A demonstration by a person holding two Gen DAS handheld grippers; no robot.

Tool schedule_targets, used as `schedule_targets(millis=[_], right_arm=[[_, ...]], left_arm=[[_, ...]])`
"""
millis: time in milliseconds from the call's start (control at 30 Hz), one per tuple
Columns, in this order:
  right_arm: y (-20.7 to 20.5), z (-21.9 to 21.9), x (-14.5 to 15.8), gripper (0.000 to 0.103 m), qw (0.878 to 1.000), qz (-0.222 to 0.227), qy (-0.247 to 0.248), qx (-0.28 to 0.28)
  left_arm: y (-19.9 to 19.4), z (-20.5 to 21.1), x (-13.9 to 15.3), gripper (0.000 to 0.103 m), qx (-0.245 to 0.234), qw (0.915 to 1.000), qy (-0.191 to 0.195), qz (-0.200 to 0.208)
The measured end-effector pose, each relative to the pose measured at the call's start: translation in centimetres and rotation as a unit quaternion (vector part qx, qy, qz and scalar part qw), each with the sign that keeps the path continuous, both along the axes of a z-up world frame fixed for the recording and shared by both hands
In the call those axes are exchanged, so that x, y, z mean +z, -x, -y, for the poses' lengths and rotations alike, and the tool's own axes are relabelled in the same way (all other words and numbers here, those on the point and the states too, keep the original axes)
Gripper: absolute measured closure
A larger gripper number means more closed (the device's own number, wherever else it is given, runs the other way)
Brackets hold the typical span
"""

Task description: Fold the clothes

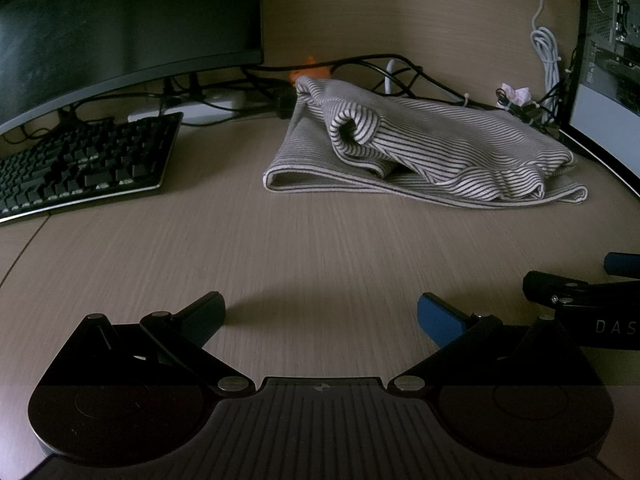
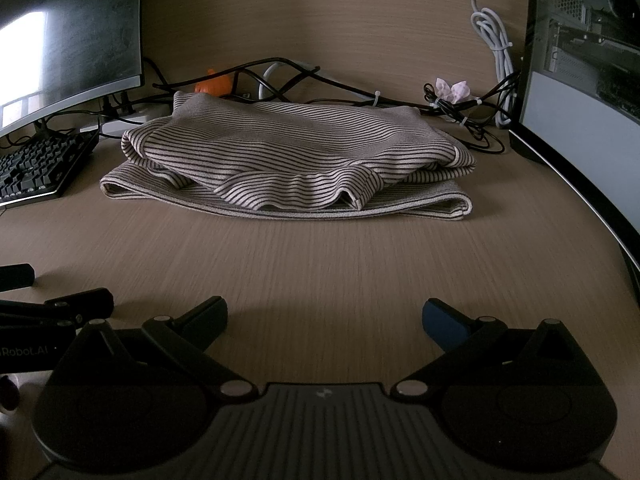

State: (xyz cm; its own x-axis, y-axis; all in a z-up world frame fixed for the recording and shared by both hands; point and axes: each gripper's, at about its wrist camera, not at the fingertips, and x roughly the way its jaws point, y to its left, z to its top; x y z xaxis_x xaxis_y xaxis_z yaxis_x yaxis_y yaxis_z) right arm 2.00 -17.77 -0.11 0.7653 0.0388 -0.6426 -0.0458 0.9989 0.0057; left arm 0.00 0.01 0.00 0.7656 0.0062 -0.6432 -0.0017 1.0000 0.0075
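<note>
I see the striped shirt (image 2: 288, 160) lying folded but rumpled on the desk (image 2: 320, 264). My left hand-held gripper (image 1: 320, 316) and right hand-held gripper (image 2: 324, 320) both gape, holding nothing.

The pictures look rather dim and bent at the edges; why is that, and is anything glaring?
Left wrist view: dim light, the desk edge and monitor curve from fisheye distortion, the left claw casts a soft shadow. Right wrist view: equally dim, a bright window reflection glares on the monitor; the striped garment stays sharp, the right claw is dark.
</note>
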Motion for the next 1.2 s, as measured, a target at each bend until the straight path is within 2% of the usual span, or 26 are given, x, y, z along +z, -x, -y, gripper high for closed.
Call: schedule_targets(millis=[1200], right_arm=[[0.0, -0.04, 0.03, 0.0, 1.0, 0.0, 0.0, 0.0]], left_arm=[[-0.04, -0.1, -0.04, 0.0, 0.0, 1.0, 0.002, 0.001]])
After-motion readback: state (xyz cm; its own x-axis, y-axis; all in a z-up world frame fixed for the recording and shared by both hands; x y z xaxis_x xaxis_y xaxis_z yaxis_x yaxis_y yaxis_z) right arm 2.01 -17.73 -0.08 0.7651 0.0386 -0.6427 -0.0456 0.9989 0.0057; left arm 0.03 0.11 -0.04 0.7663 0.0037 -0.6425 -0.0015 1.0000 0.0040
